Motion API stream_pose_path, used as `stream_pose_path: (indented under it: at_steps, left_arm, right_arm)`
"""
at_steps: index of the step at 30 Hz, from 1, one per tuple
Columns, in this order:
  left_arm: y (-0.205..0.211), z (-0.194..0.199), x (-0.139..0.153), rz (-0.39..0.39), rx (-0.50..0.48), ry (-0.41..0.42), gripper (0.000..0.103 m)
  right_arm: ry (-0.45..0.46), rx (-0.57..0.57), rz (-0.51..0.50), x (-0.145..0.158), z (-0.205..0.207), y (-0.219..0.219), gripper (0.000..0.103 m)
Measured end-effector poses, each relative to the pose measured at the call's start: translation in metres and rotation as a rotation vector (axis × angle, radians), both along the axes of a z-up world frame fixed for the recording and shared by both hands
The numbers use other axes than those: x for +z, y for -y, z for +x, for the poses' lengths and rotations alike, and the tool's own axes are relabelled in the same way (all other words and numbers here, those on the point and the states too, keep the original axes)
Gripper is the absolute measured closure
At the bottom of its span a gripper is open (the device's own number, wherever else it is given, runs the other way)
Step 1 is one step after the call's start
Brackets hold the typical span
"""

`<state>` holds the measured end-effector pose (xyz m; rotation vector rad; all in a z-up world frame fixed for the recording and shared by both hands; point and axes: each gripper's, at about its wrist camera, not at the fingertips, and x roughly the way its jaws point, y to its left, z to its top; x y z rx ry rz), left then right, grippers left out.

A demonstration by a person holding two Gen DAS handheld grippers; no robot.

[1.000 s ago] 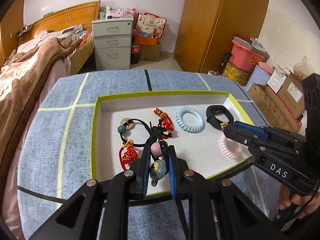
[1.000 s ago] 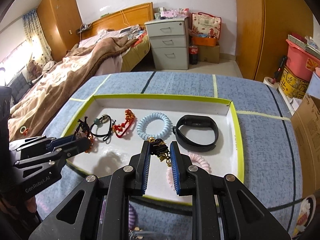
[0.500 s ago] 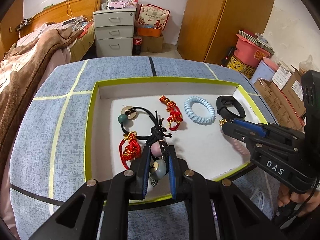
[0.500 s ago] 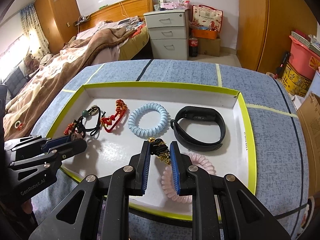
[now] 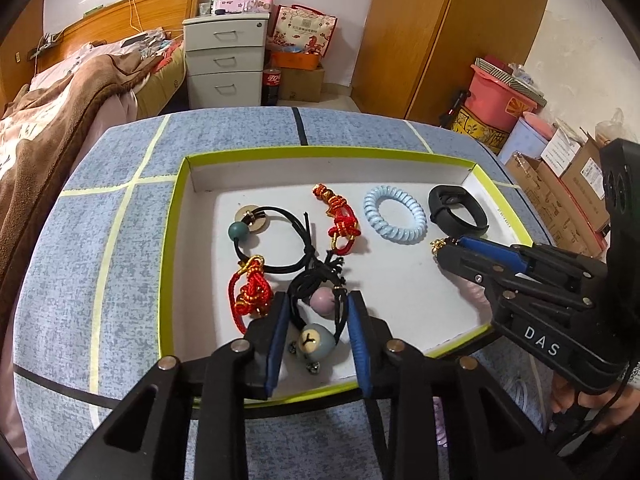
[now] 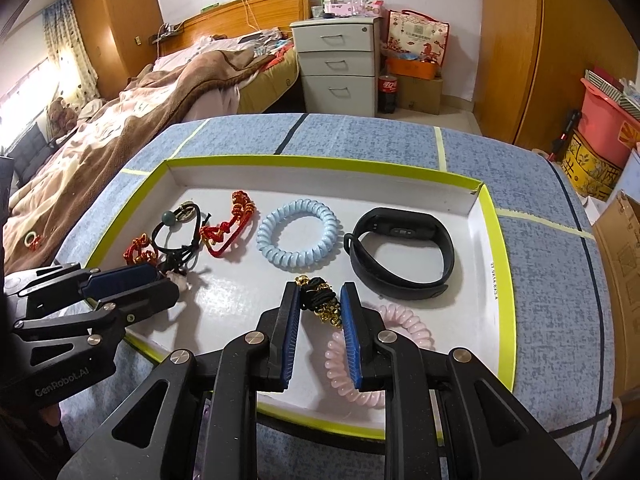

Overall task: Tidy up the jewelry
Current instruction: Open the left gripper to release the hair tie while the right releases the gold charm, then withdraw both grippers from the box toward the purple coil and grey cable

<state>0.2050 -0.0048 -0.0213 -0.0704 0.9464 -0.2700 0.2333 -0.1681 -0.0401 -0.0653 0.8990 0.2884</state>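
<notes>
A white tray with a lime rim (image 5: 172,240) (image 6: 490,208) lies on the blue table. My left gripper (image 5: 316,300) (image 6: 166,282) hovers at the tray's near left; its jaws are opening, and a black cord tie with a pink bead and a grey-blue bead (image 5: 316,340) lies between them, free of the pads. My right gripper (image 6: 320,289) (image 5: 448,250) is shut on a black-and-gold bracelet (image 6: 320,300) above a pink spiral tie (image 6: 380,360). Also in the tray are a light blue spiral tie (image 6: 298,238), a black wristband (image 6: 400,256) and red knotted cords (image 5: 342,220).
A black tie with a green bead (image 5: 240,230) and a second red knot (image 5: 250,292) lie at the tray's left. A bed (image 6: 120,120) stands to the left, drawers (image 6: 338,68) behind, boxes (image 5: 568,184) to the right. A hand (image 5: 592,400) holds the right gripper.
The left jaws have spread apart and let go of the beaded tie, which now rests on the tray floor. The right gripper keeps its hold on the black-and-gold bracelet.
</notes>
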Motion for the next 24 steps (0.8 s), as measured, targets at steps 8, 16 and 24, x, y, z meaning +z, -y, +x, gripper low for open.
stream_pose_path:
  at_steps: [8,16,24]
  left_arm:
    - [0.000,-0.005,0.004,0.006,0.004,0.016,0.063]
    - [-0.003,-0.016,0.014,-0.001,0.019,0.042,0.057]
    - [-0.007,-0.037,0.027,-0.005,0.042,0.074,0.053]
  right_arm:
    - [-0.001,-0.005,0.012,0.001,-0.002,-0.001,0.079]
    - [0.023,-0.008,0.040,0.010,-0.012,0.003,0.071]
    - [0.063,-0.017,0.073,0.026,-0.034,0.008,0.071]
